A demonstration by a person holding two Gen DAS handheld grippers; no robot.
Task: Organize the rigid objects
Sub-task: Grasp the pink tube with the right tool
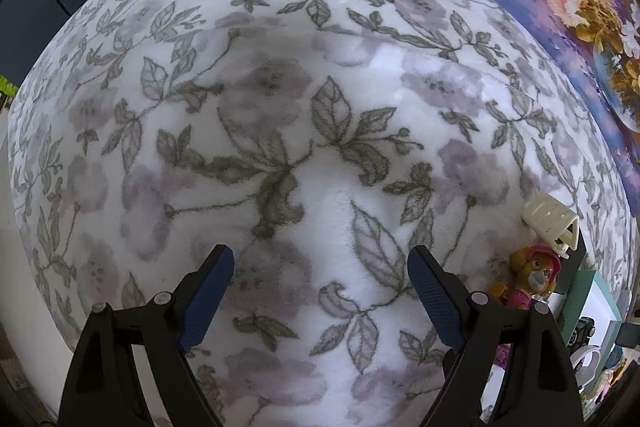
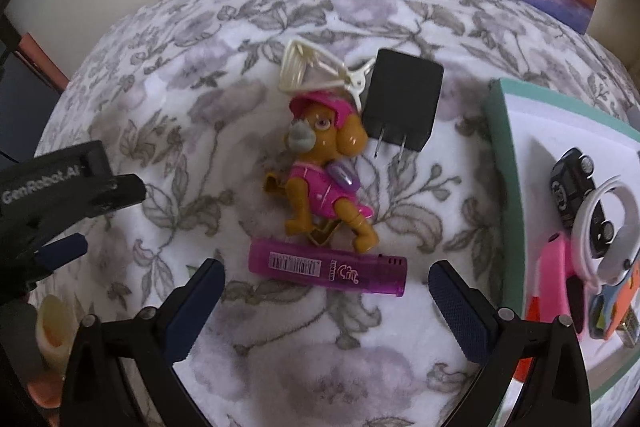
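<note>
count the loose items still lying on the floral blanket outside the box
4: the hair clip at the far end, the black charger beside it, the dog figure in the middle, and the purple lighter nearest. More may be out of frame.

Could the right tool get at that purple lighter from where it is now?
Probably yes. The right tool is open, pointing down with the lighter just ahead of its tips, lying flat on the cloth. Nothing lies between them. The toy dog touches the lighter's far side, so it might get nudged.

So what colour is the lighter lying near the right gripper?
Translucent purple-pink lighter with a barcode label; clearest in the right wrist view.
</note>
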